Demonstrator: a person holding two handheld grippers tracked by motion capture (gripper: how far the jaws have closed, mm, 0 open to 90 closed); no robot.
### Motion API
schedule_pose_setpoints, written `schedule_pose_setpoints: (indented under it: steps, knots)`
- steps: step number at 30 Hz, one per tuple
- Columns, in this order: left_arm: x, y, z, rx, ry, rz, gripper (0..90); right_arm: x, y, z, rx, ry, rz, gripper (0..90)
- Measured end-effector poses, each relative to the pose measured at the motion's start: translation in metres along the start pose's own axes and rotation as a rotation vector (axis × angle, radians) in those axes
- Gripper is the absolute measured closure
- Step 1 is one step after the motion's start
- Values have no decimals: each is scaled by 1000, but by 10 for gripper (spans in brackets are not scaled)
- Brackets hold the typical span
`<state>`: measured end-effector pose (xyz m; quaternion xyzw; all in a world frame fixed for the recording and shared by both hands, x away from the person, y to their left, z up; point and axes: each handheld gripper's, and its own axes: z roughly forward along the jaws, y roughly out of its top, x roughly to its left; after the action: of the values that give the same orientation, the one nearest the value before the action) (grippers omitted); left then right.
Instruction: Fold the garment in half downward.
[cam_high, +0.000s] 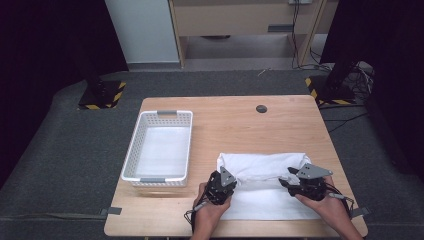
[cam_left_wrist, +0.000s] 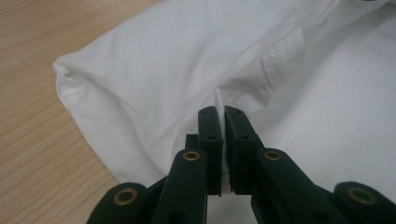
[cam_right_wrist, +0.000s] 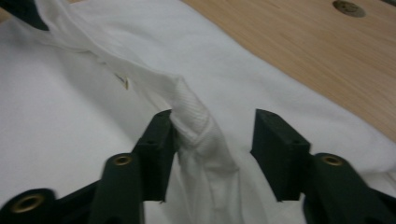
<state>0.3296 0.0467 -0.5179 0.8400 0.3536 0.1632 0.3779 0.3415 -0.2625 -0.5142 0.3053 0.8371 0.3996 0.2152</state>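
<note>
A white garment (cam_high: 265, 172), soft and partly folded, lies on the near right part of a wooden table (cam_high: 280, 125), directly under both grippers. A white plastic basket (cam_high: 159, 146) with an empty bottom stands well apart to the left of the left gripper.

The left gripper (cam_high: 223, 181) sits at the cloth's left edge. In the left gripper view its jaws are clenched on a thin raised pleat of the white garment (cam_left_wrist: 187, 60), fabric pinched flat between the fingers (cam_left_wrist: 209, 140).

The right gripper (cam_high: 295, 179) rests at the cloth's right side. In the right gripper view its jaws stand apart, with a ribbed, rolled hem of the garment (cam_right_wrist: 196, 123) lying between them. The hem leans against one of the fingers (cam_right_wrist: 159, 140) and stays clear of the other, so nothing is gripped there.

The fabric looks light, limp and thin, and would likely sag and slide rather than hold shape. It is not fragile, but smooth layers may slip apart if only the top one is caught. The thicker ribbed hem between the right fingers seems the surest place to take hold, pinching all layers together, matched by the pleat already held on the left.
</note>
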Motion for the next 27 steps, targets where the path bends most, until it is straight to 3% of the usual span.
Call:
schedule_pose_setpoints:
  steps: [2, 5, 10, 14, 16, 22, 27]
  knots:
    - [-2, 2, -2, -8, -5, 0, 847, 4, 0, -2, 19, 42, -9, 711]
    - [-6, 6, -6, -26, -2, 12, 786, 6, 0, -2, 29, 58, -7, 764]
    - [-11, 8, -11, -54, -18, 1, 697, 5, -1, -2, 38, 63, 18, 787]
    - [-19, 10, -14, -57, -32, 27, 620, 3, -1, -1, 45, 65, 51, 790]
    - [-25, 9, -12, -49, -36, 51, 585, 2, -1, 0, 48, 67, 58, 790]
    - [-30, 6, 0, -21, -52, 59, 527, 1, 0, 1, 47, 77, 85, 796]
    - [-39, 4, 2, -12, -77, 89, 502, -2, 0, 1, 45, 86, 141, 803]
